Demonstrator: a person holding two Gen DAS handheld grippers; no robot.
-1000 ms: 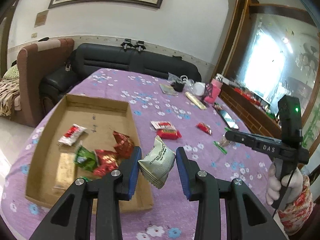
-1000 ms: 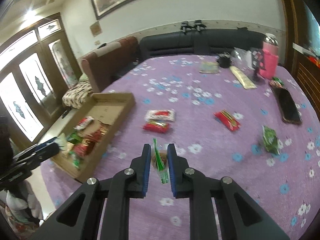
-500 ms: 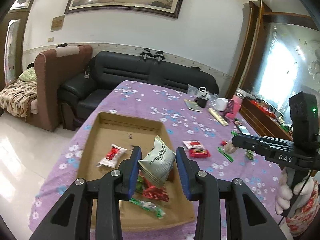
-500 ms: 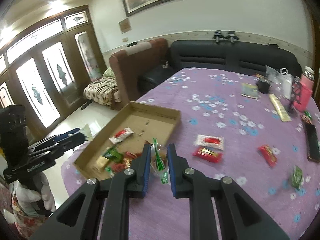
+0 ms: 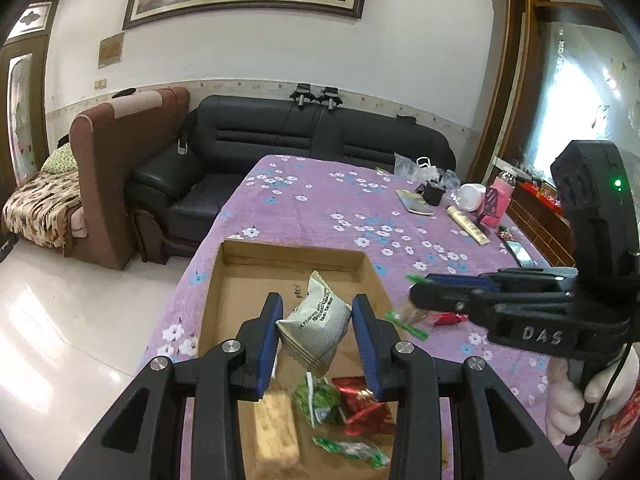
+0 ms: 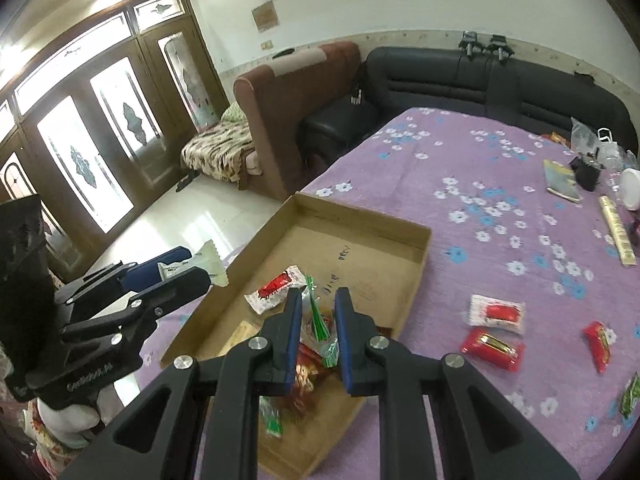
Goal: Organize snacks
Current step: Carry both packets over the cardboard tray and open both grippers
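My left gripper (image 5: 316, 330) is shut on a pale grey-green snack packet (image 5: 316, 326) and holds it above the shallow cardboard box (image 5: 292, 258). My right gripper (image 6: 318, 326) is shut on a clear packet with green stripes (image 6: 316, 320), also above the box (image 6: 360, 222). It shows at the right of the left wrist view (image 5: 424, 296). The box holds several snacks: a white-and-red packet (image 6: 274, 288), red and green packets (image 5: 344, 404) and a tan bar (image 5: 276, 428).
On the purple flowered tablecloth (image 6: 500, 168) lie loose red snacks (image 6: 494, 330), another red one (image 6: 598, 344) and a green one (image 6: 630, 390). Far-end clutter includes a pink bottle (image 5: 496, 204) and a phone (image 5: 518, 252). Sofas stand beyond the table.
Both grippers have moved left with their packets, from over the open tablecloth to above the cardboard box. The right gripper has come close beside the left one.
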